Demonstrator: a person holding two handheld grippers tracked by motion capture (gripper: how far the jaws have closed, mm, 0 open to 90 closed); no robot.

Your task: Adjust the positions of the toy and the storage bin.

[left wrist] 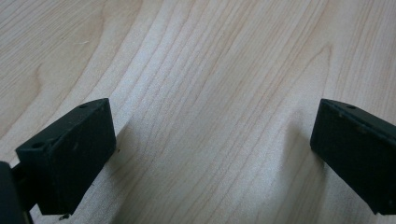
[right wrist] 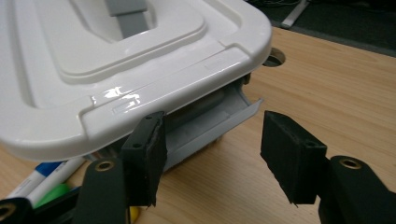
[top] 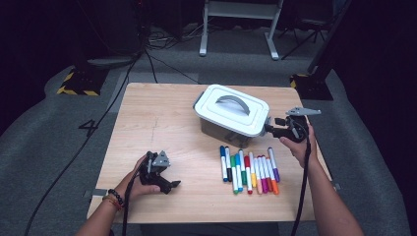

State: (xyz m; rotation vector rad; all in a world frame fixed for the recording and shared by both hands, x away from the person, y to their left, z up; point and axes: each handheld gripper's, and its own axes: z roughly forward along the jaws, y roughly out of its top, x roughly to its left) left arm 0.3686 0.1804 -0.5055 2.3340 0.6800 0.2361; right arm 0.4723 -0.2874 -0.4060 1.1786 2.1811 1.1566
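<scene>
A grey storage box [top: 216,129] with a white lid [top: 231,110] and a grey carry handle [top: 232,102] stands at the middle right of the wooden table [top: 157,123]. My right gripper [top: 270,129] is at the box's right end, open. In the right gripper view its jaws [right wrist: 215,144] stand apart on either side of the box's grey side latch [right wrist: 219,123], which hangs out below the lid's rim [right wrist: 154,100]. My left gripper [top: 168,186] rests low at the front left, open over bare wood [left wrist: 212,140].
Several coloured markers [top: 248,172] lie in a row in front of the box, close to the right forearm. A round hole [right wrist: 274,57] is in the tabletop beyond the box. Cables trail from both grippers toward the table's front edge.
</scene>
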